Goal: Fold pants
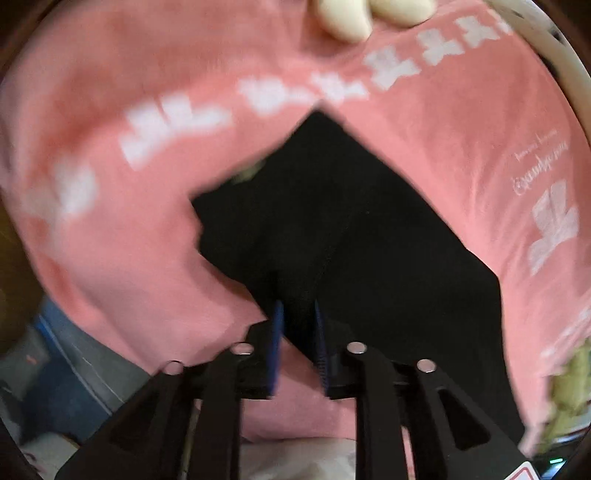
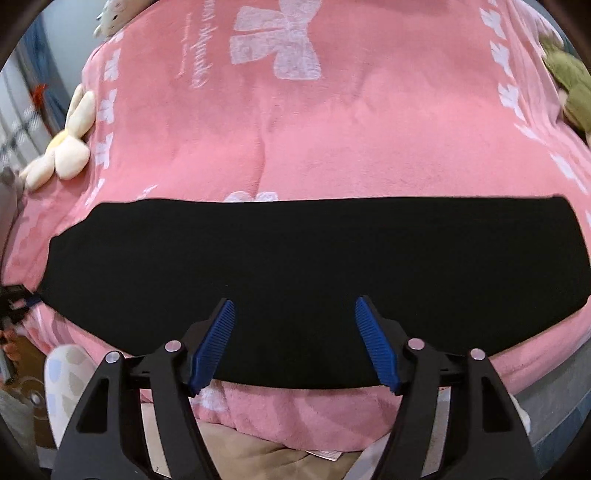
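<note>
The black pants (image 2: 314, 258) lie as a long flat band across the pink blanket (image 2: 332, 140). My right gripper (image 2: 294, 314) is open over the near edge of the pants, blue pads (image 2: 216, 339) wide apart, holding nothing. In the left wrist view my left gripper (image 1: 298, 314) is shut on a corner of the black pants (image 1: 351, 229), the cloth pinched between the blue pads (image 1: 277, 332) and lifted off the pink blanket (image 1: 129, 240). The left gripper also shows at the left end of the pants in the right wrist view (image 2: 14, 299).
A cream flower plush (image 2: 70, 144) lies at the blanket's left edge and shows in the left wrist view (image 1: 351, 18). A green plush (image 2: 569, 85) sits at the far right. A patterned cushion (image 2: 66, 380) and beige fabric (image 2: 266, 458) lie below the near edge.
</note>
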The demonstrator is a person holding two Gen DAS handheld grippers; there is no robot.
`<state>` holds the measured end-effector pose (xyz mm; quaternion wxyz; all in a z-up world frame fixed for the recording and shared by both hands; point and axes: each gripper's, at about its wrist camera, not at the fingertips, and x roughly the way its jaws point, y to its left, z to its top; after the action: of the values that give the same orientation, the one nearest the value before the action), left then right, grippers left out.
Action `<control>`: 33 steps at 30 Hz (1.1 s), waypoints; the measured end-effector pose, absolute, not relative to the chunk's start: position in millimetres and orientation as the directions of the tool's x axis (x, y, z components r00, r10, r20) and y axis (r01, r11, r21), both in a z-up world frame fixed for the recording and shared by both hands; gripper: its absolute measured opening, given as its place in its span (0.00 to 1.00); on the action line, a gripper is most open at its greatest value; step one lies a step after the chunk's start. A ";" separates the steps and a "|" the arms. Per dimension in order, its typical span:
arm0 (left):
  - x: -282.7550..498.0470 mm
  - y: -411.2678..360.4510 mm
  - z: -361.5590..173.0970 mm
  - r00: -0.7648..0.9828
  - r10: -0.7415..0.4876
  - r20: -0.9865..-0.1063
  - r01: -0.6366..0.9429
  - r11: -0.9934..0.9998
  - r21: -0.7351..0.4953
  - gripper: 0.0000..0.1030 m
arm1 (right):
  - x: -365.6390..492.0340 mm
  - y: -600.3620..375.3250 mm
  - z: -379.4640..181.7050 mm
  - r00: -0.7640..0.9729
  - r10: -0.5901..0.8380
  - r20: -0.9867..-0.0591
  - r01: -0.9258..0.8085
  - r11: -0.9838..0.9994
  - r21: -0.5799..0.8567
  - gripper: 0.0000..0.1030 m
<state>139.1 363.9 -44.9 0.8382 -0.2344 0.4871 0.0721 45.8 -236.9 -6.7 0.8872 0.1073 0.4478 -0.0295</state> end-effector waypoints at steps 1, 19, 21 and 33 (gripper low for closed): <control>132.2 354.6 -27.9 0.543 -0.038 -0.839 -0.351 0.897 -0.268 0.39 | 46.2 -232.8 -6.1 0.597 0.033 -0.802 0.138 0.980 0.143 0.64; 201.6 247.6 -31.8 0.535 0.035 -0.844 -0.232 0.967 -0.107 0.63 | 134.7 -211.5 4.9 0.562 0.302 -0.770 -0.084 0.947 0.310 0.55; 191.8 238.9 -24.0 0.554 0.028 -0.832 -0.209 0.972 -0.106 0.69 | 177.1 -183.7 11.2 0.513 0.422 -0.748 -0.204 0.906 0.372 0.56; 173.8 181.1 -70.5 0.486 -0.037 -0.873 0.000 0.999 -0.042 0.70 | 296.0 -81.3 -47.9 0.134 0.642 -0.754 -0.441 0.721 0.535 0.53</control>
<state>173.8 181.1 -70.5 0.8618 -0.0182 0.5068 -0.0108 296.0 -81.3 -47.9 0.7475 0.0918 0.5492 0.3622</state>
